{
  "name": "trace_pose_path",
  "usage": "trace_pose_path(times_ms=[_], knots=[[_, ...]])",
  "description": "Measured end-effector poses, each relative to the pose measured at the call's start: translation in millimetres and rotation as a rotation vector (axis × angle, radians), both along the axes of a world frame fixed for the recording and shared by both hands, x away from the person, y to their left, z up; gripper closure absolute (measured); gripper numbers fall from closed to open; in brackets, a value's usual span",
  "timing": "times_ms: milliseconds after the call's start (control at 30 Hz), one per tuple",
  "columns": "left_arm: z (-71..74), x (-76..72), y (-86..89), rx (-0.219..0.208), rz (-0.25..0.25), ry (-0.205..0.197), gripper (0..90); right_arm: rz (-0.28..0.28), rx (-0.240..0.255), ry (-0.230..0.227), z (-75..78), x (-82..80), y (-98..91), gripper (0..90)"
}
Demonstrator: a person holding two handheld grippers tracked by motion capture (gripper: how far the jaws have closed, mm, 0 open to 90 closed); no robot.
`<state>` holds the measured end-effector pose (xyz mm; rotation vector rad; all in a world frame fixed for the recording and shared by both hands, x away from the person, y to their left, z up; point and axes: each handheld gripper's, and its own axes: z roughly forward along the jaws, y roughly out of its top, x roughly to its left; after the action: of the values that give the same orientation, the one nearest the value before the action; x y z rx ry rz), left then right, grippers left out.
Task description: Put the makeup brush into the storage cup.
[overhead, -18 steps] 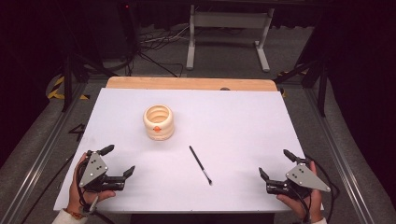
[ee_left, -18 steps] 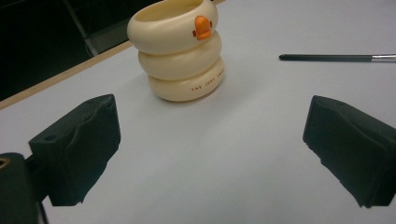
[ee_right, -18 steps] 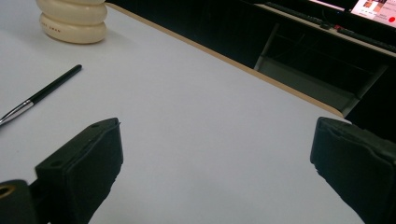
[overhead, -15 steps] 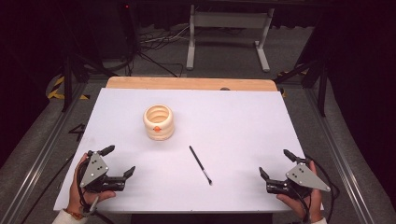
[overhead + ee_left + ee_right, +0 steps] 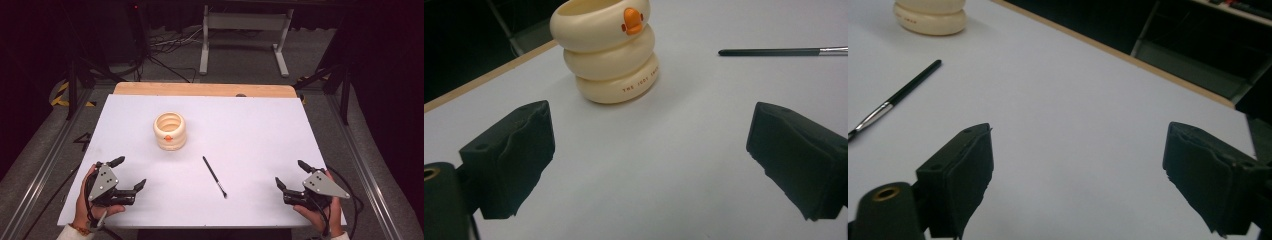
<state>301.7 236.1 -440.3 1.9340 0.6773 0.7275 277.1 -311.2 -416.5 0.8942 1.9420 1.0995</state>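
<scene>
While both arms rest at the near edge of the white surface (image 5: 260, 130), the left hand-held gripper (image 5: 129, 173) sits at the near left corner with its jaws spread wide and nothing between them. The right hand-held gripper (image 5: 290, 175) sits at the near right corner, likewise wide open and empty. A cream, ring-stacked cup (image 5: 169, 131) with a small orange duck bill on its side stands upright left of centre, well ahead of the left hand-held gripper. A thin black paintbrush (image 5: 214, 176) lies flat on the surface between the two grippers, near the cup but apart from it, its bristle end pointing toward the person.
</scene>
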Motion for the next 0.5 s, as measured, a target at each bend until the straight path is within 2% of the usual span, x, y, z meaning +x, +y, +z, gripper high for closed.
trace_pose_path(times_ms=[100,167,267,333,500], knots=[[-0.6,0.2,-1.4,0.001,-0.002,0.004,6.4,0.019,-0.008,0.068,5.9,5.3,7.9,16.1],[-1.3,0.9,-2.2,0.003,-0.009,0.009,6.4,0.059,0.009,0.121,10.3,9.4,14.0,18.0],[-2.7,1.6,-3.8,0.006,-0.018,0.02,6.5,0.1,-0.017,0.192,14.4,15.5,28.5,21.2],[-3.3,1.8,-5.2,0.013,-0.024,0.019,6.5,0.114,-0.064,0.237,15.2,20.1,41.5,22.3],[-4.3,1.3,-8.2,0.021,-0.038,0.027,6.5,0.18,-0.168,0.391,14.4,33.3,79.2,29.6]])
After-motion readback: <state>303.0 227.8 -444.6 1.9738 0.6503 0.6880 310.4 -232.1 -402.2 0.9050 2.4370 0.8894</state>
